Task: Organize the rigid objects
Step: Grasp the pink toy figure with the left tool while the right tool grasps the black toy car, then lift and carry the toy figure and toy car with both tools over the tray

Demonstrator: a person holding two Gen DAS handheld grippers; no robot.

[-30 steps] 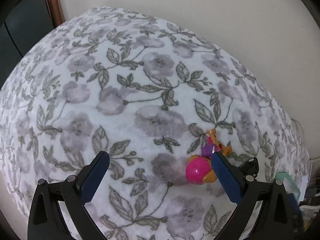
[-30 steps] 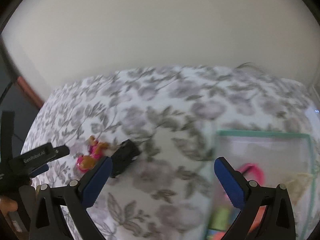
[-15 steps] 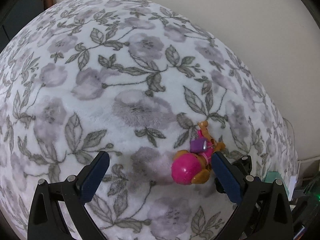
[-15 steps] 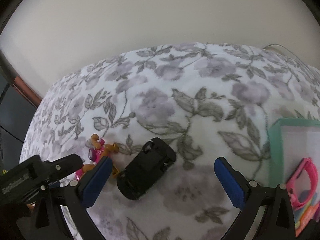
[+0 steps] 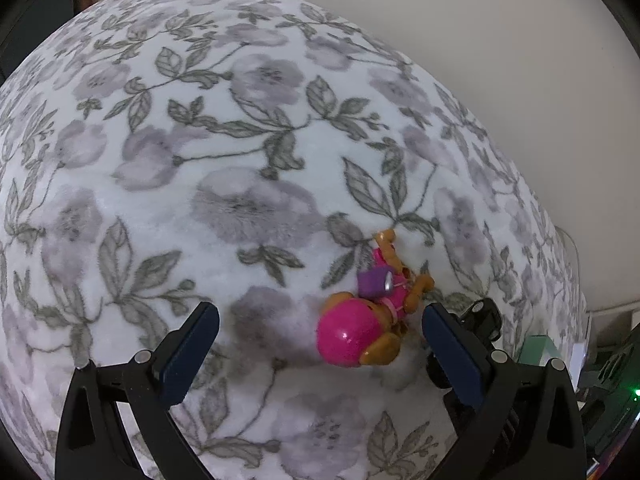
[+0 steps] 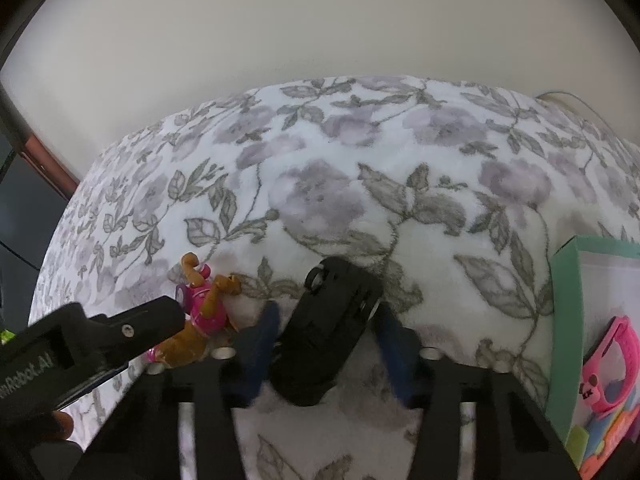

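Jaws of your right gripper (image 6: 326, 336) just closing, now pinching black toy car (image 6: 328, 328); your left gripper (image 5: 320, 336) jaws spread around pink pup figure (image 5: 360, 328) on floral blanket (image 5: 200, 160).

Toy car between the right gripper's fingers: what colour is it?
Black all over; the toy car shows best in the right wrist view.
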